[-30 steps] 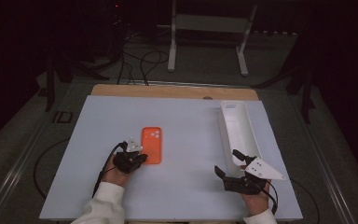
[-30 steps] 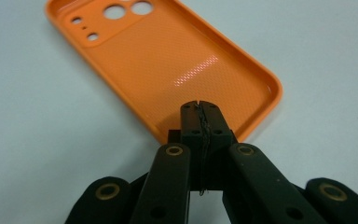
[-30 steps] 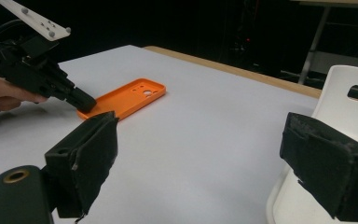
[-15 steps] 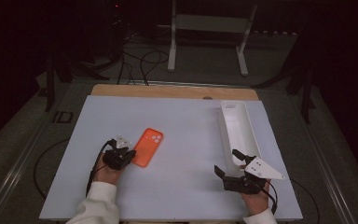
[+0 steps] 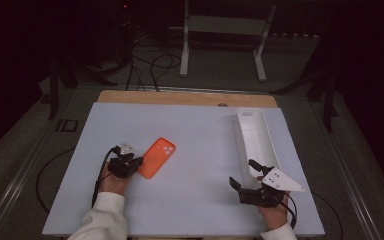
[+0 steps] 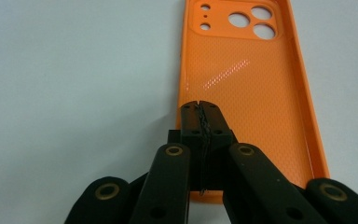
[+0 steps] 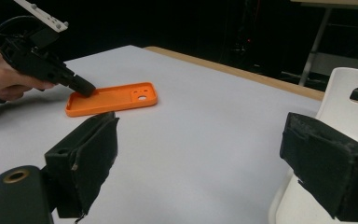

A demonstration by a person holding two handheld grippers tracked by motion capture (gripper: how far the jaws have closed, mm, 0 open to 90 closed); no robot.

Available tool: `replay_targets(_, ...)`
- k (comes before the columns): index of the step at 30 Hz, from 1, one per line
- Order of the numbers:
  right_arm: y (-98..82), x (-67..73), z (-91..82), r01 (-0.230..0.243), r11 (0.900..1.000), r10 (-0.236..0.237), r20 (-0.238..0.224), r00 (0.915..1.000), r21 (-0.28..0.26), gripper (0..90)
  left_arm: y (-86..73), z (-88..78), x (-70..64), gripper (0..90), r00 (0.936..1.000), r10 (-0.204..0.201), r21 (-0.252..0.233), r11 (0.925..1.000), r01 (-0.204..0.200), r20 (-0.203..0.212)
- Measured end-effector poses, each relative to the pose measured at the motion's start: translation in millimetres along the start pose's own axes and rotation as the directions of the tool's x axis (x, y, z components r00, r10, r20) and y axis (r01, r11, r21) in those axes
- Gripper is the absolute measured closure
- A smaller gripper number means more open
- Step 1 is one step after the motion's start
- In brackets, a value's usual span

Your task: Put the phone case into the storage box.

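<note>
An orange phone case (image 5: 156, 157) lies hollow side up on the pale mat, slanted, with its camera holes toward the far right. My left gripper (image 5: 130, 164) is shut, and its closed tips rest inside the case's near end by one rim; in the left gripper view the jaws (image 6: 200, 109) meet with nothing between them over the case (image 6: 247, 84). My right gripper (image 5: 242, 172) stands open near the mat's front right, holding nothing. In the right gripper view its jaws (image 7: 205, 158) frame the case (image 7: 112, 99) and the left gripper (image 7: 85, 88) farther off.
A long white tray (image 5: 255, 135) lies along the mat's right side, just beyond the right gripper; its wall (image 7: 345, 93) rises beside the right jaw. The mat (image 5: 195, 125) covers a wooden tabletop. A metal stand (image 5: 220, 45) and cables are on the floor behind.
The left gripper moved left, and the case's near end swung left with it, so the case went from upright to slanted. The right gripper stayed put.
</note>
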State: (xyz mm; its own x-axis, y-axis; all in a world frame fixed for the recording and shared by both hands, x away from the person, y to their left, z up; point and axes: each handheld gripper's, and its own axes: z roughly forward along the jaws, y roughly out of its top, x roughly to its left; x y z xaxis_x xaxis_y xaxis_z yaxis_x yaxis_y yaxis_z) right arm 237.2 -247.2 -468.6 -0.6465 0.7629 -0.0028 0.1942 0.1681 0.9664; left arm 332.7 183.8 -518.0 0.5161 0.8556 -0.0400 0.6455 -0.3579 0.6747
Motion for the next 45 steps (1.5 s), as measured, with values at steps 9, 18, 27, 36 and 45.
replay_targets(9,0.3,-0.2,0.0,-0.001,1.0,0.001,0.001,1.0,0.0,11.1,0.3,-1.5,-3.5,85.8,1.0,0.006,-0.007,1.0,-0.006,-0.003)
replay_targets(18,0.4,-1.1,-0.6,-0.001,1.0,0.001,0.004,1.0,0.003,11.1,2.4,-27.4,-5.4,66.0,0.9992,0.0,-0.143,0.9897,0.005,0.04)
replay_targets(27,0.2,-1.6,-0.5,0.001,1.0,-0.001,0.005,1.0,0.003,11.1,-3.8,-58.7,-3.9,45.5,0.9979,0.018,-0.278,0.9607,-0.001,0.062)
replay_targets(36,0.1,-3.6,-1.2,0.0,1.0,0.0,0.008,1.0,0.0,11.1,-21.6,-88.1,-0.6,21.6,0.998,0.016,-0.381,0.9244,0.009,0.061)
replay_targets(45,1.6,-7.9,-2.3,-0.006,1.0,0.007,0.017,0.9998,-0.009,11.1,-37.5,-103.7,0.2,1.6,0.9965,0.025,-0.395,0.9186,0.009,0.08)
